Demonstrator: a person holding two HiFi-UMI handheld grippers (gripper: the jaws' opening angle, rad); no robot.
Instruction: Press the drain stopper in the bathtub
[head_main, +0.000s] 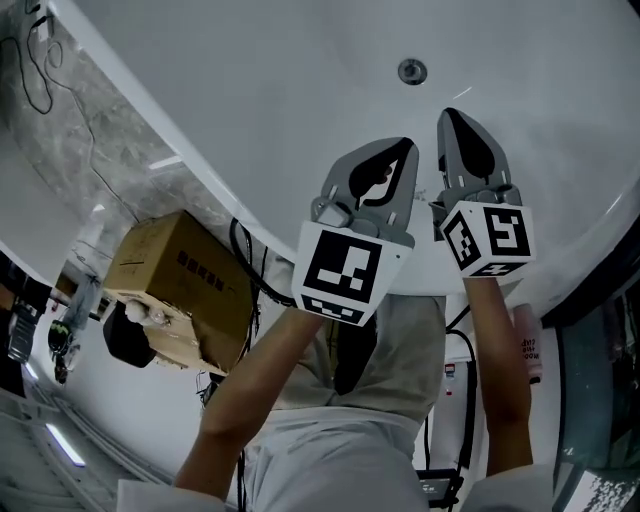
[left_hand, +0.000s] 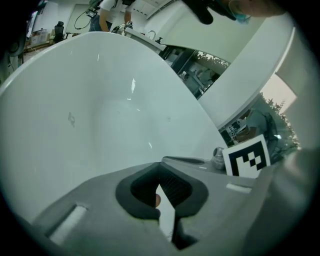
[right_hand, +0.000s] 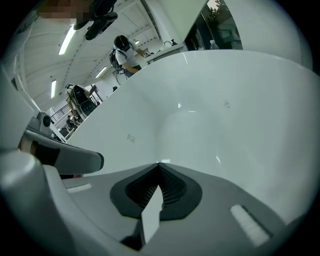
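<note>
The white bathtub (head_main: 270, 90) fills the upper head view. Its round metal drain stopper (head_main: 412, 71) sits on the tub floor near the top. Both grippers hover over the basin below the stopper, side by side. My left gripper (head_main: 405, 150) is shut and empty, its tips well short of the stopper. My right gripper (head_main: 450, 116) is also shut and empty, its tips closer to the stopper but apart from it. The left gripper (left_hand: 160, 165) and right gripper (right_hand: 159, 165) views show closed jaws over smooth tub wall; the stopper cannot be made out there.
A cardboard box (head_main: 180, 285) and black cables (head_main: 245, 255) lie outside the tub rim at the left. A pink bottle (head_main: 528, 345) stands at the right. The right gripper's marker cube (left_hand: 246, 157) shows beside the left jaws. A person (right_hand: 122, 55) stands beyond the tub.
</note>
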